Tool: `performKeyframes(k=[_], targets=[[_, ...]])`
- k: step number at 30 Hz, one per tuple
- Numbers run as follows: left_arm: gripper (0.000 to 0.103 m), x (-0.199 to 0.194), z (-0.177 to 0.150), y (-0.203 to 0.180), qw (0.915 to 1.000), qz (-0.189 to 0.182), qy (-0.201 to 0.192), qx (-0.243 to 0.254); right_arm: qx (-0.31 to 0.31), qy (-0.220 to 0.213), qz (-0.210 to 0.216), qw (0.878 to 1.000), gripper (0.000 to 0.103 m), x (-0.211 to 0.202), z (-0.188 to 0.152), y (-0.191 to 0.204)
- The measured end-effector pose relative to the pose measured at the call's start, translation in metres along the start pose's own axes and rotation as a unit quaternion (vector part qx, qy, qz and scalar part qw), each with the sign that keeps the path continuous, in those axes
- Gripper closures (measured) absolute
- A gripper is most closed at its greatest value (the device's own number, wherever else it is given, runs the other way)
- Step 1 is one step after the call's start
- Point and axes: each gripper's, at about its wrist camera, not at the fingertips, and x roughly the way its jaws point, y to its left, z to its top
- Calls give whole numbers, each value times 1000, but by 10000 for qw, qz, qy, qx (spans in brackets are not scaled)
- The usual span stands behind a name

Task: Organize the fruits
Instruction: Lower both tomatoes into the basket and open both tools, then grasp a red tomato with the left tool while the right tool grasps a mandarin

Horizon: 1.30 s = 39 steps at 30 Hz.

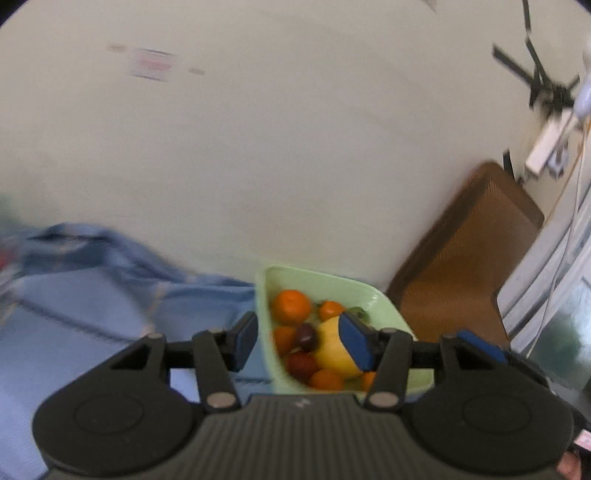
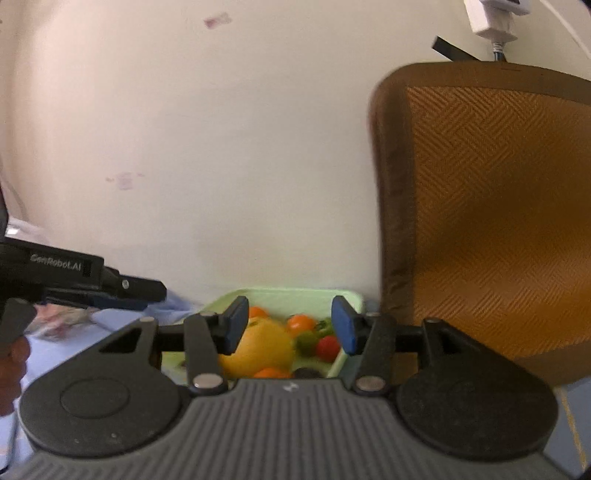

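Note:
A pale green tray (image 1: pixel 314 275) rests on a blue cloth against the wall. It holds a large yellow fruit (image 1: pixel 332 354), several oranges (image 1: pixel 291 306), a dark plum (image 1: pixel 306 338), a red fruit (image 1: pixel 301 363) and a green one (image 1: pixel 360 314). My left gripper (image 1: pixel 301 343) hovers open over the tray's left wall, nothing between its blue pads. My right gripper (image 2: pixel 290 328) is open too, above the tray (image 2: pixel 280 293), framing the yellow fruit (image 2: pixel 258 347), an orange (image 2: pixel 301 323) and a red fruit (image 2: pixel 327 347). The left gripper (image 2: pixel 147 295) shows at the left in the right wrist view.
A brown mesh chair back (image 2: pixel 480 221) stands right beside the tray, also seen in the left wrist view as the chair (image 1: pixel 469 251). Rumpled blue cloth (image 1: pixel 92 295) spreads to the left. A white plug with cables (image 2: pixel 491 22) hangs on the wall. A person's hand (image 2: pixel 11 369) holds the left gripper.

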Motion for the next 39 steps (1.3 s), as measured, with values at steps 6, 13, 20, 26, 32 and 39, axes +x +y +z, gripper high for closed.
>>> performKeyframes(k=[6,13,20,26,32,39], targets=[[48,-12,-37,33,9991,288,230,-186,-164,1028,922,9903,50,-7,-33,37],[47,14,-56,27,9971,608,337,295,-659,1681,895,9795,49,32,-44,71],[71,23,-65,19,9955,655,405,553,-523,1842,875,9776,61,41,-39,68],[72,12,-73,15,9962,552,457,486,-584,1826,764,9785,63,28,-44,73],[71,-18,-103,-17,9956,210,623,666,-649,1822,806,9778,62,-18,-56,71],[71,-58,-143,-45,9970,-120,618,446,-782,1674,609,9809,63,-81,-75,72]])
